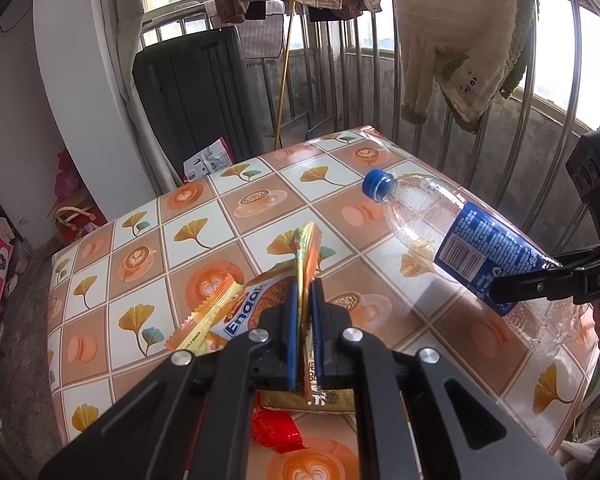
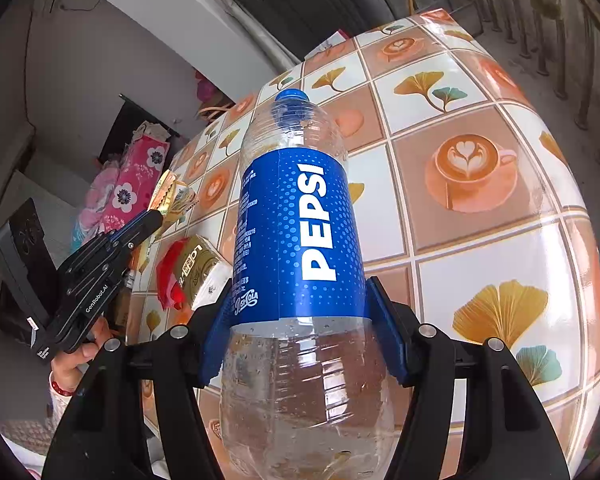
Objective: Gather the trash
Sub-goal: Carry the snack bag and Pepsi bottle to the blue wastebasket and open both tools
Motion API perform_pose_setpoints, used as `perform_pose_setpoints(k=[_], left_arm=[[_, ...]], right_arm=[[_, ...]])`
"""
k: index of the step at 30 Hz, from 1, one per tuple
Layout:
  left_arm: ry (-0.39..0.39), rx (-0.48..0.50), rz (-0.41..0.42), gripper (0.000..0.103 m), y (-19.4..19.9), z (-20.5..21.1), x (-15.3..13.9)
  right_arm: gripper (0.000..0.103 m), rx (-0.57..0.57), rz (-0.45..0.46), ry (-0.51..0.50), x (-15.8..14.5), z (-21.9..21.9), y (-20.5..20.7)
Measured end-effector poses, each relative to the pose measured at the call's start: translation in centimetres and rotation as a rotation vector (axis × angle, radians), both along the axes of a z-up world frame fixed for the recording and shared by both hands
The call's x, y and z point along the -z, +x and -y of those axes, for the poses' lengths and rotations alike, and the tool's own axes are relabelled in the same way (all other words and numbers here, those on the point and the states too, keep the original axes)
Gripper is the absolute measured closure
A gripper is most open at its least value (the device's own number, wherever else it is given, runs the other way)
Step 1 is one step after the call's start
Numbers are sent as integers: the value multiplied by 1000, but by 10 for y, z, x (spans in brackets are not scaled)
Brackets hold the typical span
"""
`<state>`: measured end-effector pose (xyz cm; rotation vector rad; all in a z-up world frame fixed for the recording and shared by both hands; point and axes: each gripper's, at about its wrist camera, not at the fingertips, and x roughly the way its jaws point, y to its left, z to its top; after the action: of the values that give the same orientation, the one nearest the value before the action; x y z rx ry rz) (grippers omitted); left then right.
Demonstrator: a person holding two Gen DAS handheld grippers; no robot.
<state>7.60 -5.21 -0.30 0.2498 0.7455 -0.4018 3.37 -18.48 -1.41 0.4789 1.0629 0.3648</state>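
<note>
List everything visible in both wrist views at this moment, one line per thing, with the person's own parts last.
Pepsi bottle: one, clear with blue label and cap, empty, held above the table.
Snack wrapper: one, orange and yellow, pinched and lifted.
Red packet: one, red, on the near table edge.
Gold box: one, gold, beside the red packet.
Table: one, tiled leaf and coffee cloth.
Towel: one, beige, over the railing.
Left gripper: black, blue pads, shut on wrapper.
Right gripper: black, clamped on bottle.

Clear empty Pepsi bottle (image 2: pixel 300 216), blue label, blue cap on, tilted toward 11 o'clock. Orange-yellow snack wrapper (image 1: pixel 256 304) standing on edge. Red wrapper (image 1: pixel 276 432) and gold packet (image 2: pixel 198 268) lying flat at 6 o'clock.
</note>
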Motion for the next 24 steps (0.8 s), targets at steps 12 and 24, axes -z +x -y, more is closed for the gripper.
perform_pose_setpoints(k=[12,24], left_arm=[[22,4,61,97,-13,4,-16],[35,42,126,97,-20,24,-36]], right_arm=[[43,12,33,17,-5,10,-9],[43,46,80,49,-18,28,-27]])
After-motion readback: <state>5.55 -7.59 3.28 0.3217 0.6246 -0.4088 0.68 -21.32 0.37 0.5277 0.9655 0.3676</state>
